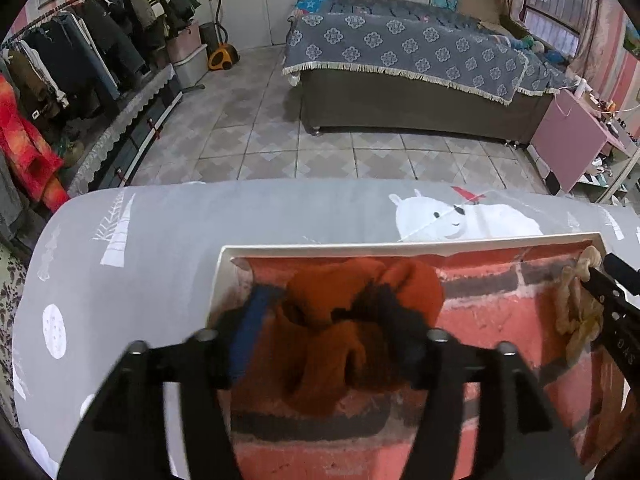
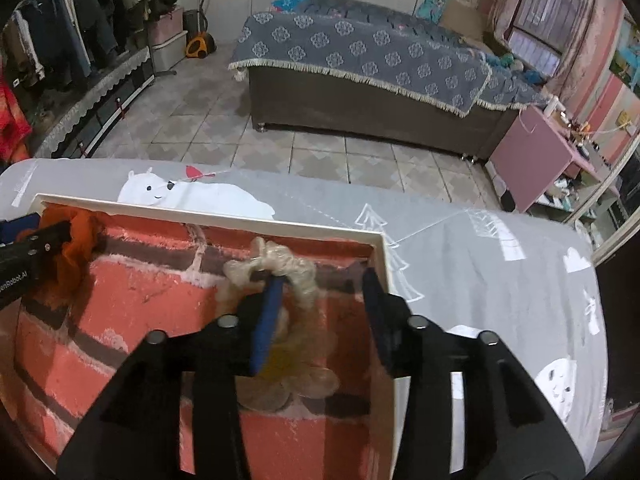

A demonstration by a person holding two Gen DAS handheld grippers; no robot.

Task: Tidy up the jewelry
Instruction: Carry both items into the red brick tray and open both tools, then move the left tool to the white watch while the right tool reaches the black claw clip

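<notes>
A white-rimmed tray (image 1: 400,245) lined with a red brick pattern lies on the grey table. An orange scrunchie (image 1: 352,320) lies in the tray's left part, between the wide-open jaws of my left gripper (image 1: 324,336); whether the fingers touch it is unclear. A cream scrunchie (image 2: 280,268) lies in the tray's right part (image 2: 378,240). My right gripper (image 2: 324,292) is open, its left finger (image 2: 268,320) resting over the cream scrunchie. The cream scrunchie also shows in the left wrist view (image 1: 576,304), and the orange one in the right wrist view (image 2: 72,240).
The table has a grey cloth with a polar bear print (image 1: 460,216). Beyond it are tiled floor, a bed (image 1: 400,60), a clothes rack (image 1: 80,52) on the left and a pink side table (image 1: 568,140) on the right.
</notes>
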